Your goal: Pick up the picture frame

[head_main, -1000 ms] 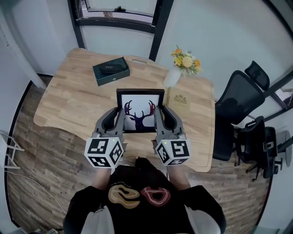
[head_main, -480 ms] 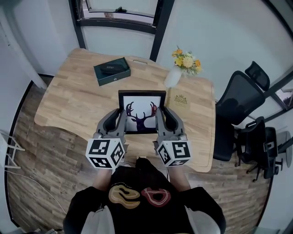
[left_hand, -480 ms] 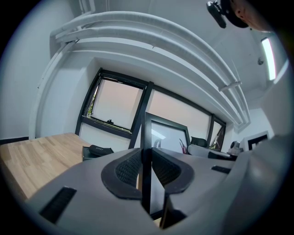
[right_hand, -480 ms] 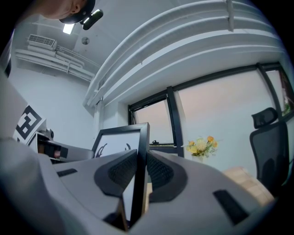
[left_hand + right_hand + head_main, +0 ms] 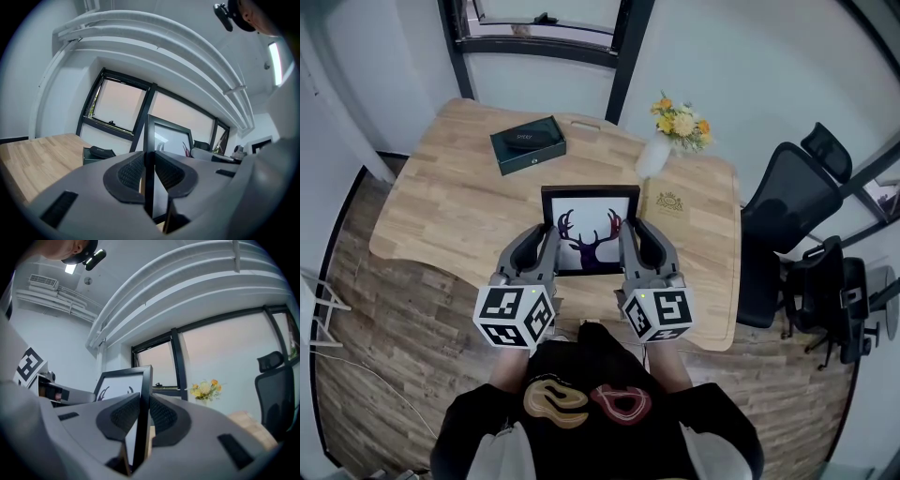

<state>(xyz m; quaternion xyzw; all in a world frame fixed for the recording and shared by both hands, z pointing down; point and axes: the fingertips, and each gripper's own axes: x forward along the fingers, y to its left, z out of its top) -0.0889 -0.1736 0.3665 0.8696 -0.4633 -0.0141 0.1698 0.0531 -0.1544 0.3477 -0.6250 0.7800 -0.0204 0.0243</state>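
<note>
Holding the picture frame (image 5: 589, 230) by both side edges. Clenched on its left edge with the left gripper (image 5: 149, 171), on its right edge with the right gripper (image 5: 142, 416). Poised over the counter (image 5: 441, 206), with a dark box (image 5: 528, 143) beyond the left gripper and flowers (image 5: 681, 124) beyond the right.

We look down on a light wooden table (image 5: 441, 206) standing on a wood-plank floor (image 5: 366, 309), with white walls (image 5: 750, 66) beyond it. A black-framed window (image 5: 544, 33) sits at twelve o'clock. Black office chairs (image 5: 787, 211) crowd in at three o'clock, and a ceiling light (image 5: 273, 56) glows overhead.
</note>
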